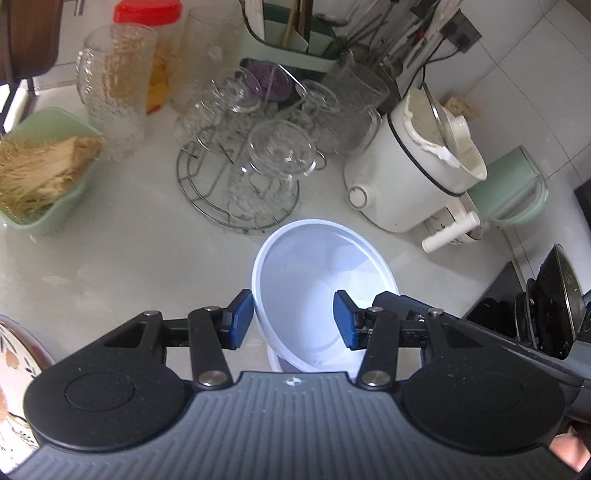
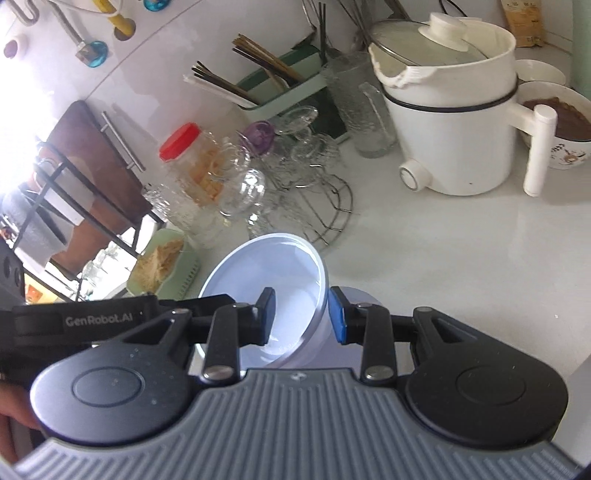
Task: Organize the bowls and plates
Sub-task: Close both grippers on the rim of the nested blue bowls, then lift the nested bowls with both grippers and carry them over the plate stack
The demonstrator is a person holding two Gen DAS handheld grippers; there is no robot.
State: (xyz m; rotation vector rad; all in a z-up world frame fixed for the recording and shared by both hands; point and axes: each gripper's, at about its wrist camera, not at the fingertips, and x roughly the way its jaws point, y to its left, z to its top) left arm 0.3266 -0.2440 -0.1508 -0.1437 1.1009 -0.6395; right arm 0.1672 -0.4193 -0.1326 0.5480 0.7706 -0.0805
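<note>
A white bowl (image 1: pixel 325 284) is tilted above the white counter, with another white dish (image 1: pixel 280 363) partly hidden under it. My left gripper (image 1: pixel 293 325) is open, its blue pads on either side of the bowl's near-left rim, not clamped. My right gripper (image 2: pixel 303 315) is open too, astride the bowl's right rim (image 2: pixel 273 291); its left pad is inside the bowl, its right pad outside. The other gripper shows in each view, at the bowl's opposite side. A patterned plate (image 1: pixel 14 369) peeks in at the left edge.
A wire rack of glass cups (image 1: pixel 243 158), a tall glass mug (image 1: pixel 114 88), a red-lidded jar (image 1: pixel 151 22), a green tray with noodles (image 1: pixel 40 173), a white electric pot (image 1: pixel 413 158), a utensil holder (image 2: pixel 277 81), patterned bowls (image 2: pixel 557 122) and dark pans (image 1: pixel 554 302) crowd the counter.
</note>
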